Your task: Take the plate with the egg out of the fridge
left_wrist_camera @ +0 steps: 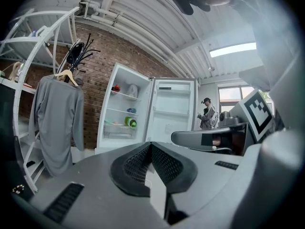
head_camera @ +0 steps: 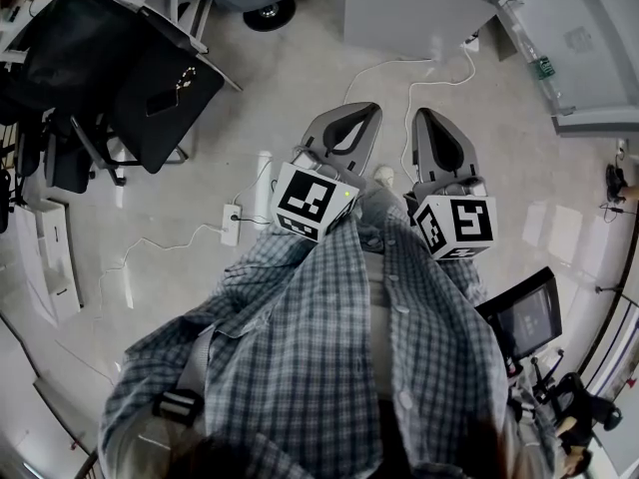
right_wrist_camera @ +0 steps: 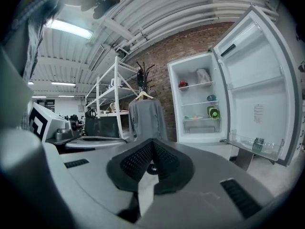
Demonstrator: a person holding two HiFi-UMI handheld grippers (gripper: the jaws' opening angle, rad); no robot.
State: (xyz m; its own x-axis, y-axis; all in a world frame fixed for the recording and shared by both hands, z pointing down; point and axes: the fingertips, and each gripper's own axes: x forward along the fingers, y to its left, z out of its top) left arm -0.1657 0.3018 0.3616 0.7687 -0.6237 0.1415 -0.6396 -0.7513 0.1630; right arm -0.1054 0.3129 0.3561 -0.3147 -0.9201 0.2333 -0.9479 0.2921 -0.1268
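Note:
The white fridge (left_wrist_camera: 125,109) stands open some way ahead against a brick wall, its door (right_wrist_camera: 257,89) swung wide. On a middle shelf lies a flat pale plate (right_wrist_camera: 194,118) (left_wrist_camera: 110,123); it is too small to make out an egg. Beside it is a green container (right_wrist_camera: 212,112). My left gripper (left_wrist_camera: 150,145) and right gripper (right_wrist_camera: 152,142) are both shut with nothing between the jaws, and both are far from the fridge. In the head view the left gripper (head_camera: 344,133) and the right gripper (head_camera: 439,148) are held side by side in front of a plaid shirt.
A grey garment (right_wrist_camera: 147,118) hangs on a coat stand left of the fridge, next to a white shelving rack (right_wrist_camera: 107,89). A power strip (head_camera: 231,225) with cables lies on the floor. Black furniture (head_camera: 130,78) stands at the left. A person (left_wrist_camera: 207,114) stands far off.

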